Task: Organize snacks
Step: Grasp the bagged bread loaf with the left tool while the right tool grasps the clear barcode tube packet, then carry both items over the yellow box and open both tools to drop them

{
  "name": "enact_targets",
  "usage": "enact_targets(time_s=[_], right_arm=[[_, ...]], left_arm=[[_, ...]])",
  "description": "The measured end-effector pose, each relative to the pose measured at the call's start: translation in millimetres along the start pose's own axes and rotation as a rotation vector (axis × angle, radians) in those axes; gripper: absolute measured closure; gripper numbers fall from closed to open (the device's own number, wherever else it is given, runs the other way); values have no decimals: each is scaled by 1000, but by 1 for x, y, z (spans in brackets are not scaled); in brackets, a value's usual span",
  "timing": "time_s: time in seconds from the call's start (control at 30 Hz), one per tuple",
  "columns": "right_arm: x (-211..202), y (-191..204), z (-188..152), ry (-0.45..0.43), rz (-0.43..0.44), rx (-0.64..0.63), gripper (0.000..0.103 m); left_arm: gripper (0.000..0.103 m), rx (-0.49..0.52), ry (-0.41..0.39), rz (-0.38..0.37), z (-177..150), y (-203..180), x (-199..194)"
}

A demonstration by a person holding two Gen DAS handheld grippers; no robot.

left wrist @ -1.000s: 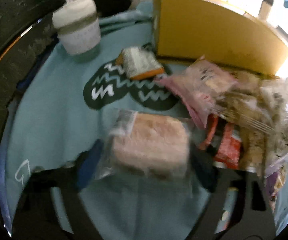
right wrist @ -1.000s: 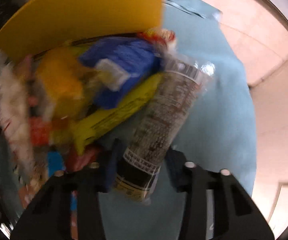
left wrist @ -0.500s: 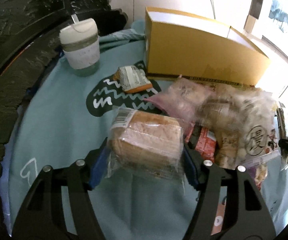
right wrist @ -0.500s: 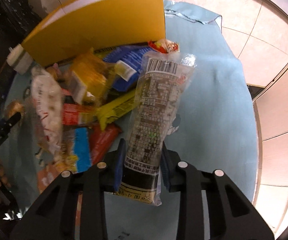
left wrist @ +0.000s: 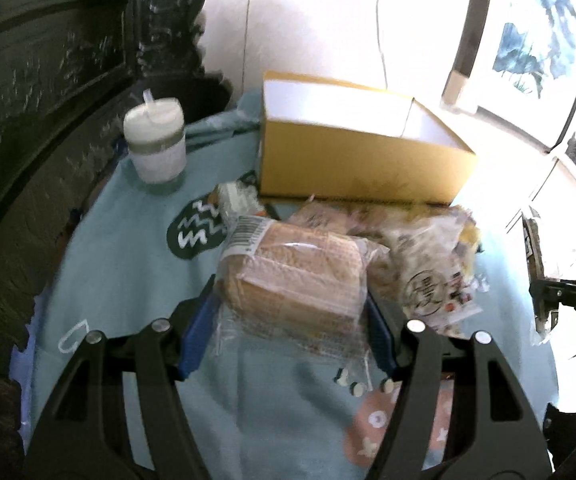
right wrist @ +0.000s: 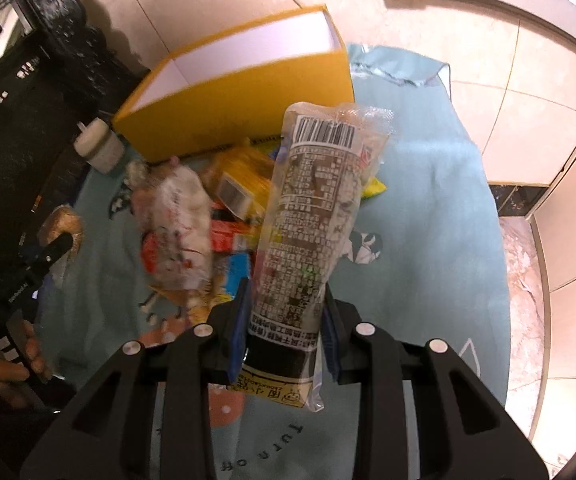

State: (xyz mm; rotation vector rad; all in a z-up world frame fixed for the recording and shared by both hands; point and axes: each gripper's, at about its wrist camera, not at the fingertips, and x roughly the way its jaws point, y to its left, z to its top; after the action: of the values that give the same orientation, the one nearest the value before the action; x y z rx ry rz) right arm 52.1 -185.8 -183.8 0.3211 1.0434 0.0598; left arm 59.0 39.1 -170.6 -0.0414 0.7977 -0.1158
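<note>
Now, through the left wrist camera, I see my left gripper (left wrist: 292, 312) clamped on a wrapped bread loaf (left wrist: 294, 276), its blue pads pressing both ends of the clear bag, the loaf lifted clear of the pale blue cloth (left wrist: 127, 264); beyond it the yellow box (left wrist: 358, 168) stands open with its white inside showing, a white lidded cup (left wrist: 155, 140) sits to its left, and a heap of snack packets (left wrist: 420, 256) lies just in front of the box.

Through the right wrist camera, my right gripper (right wrist: 285, 328) has just been closing and pinches the lower end of a long clear snack tube (right wrist: 312, 224), which stands up out of the jaws with its barcode at the top; below it the same heap of packets (right wrist: 191, 216) lies on the cloth, the box (right wrist: 239, 92) behind it; at the left edge a hand (right wrist: 11, 364) holds the other gripper.
</note>
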Motion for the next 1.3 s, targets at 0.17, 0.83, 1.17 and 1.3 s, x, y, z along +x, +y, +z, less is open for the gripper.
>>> enact_targets(time_s=[0.17,0.83,1.17,1.3], right_arm=[[-29,9,14,-56,39,-11,71],[-95,74,173,-288,82,-181,71],[-36,85,278,-240,7,-167,40],[-12,68,268,-209,-43,-164,35]], left_arm=[[36,-3,-63,-28,25,-6,-19],[36,-3,-254,-77,189,-59,-29],[4,76,-225,43,274,-86,32],[4,95,-110,110,261,-72,70]])
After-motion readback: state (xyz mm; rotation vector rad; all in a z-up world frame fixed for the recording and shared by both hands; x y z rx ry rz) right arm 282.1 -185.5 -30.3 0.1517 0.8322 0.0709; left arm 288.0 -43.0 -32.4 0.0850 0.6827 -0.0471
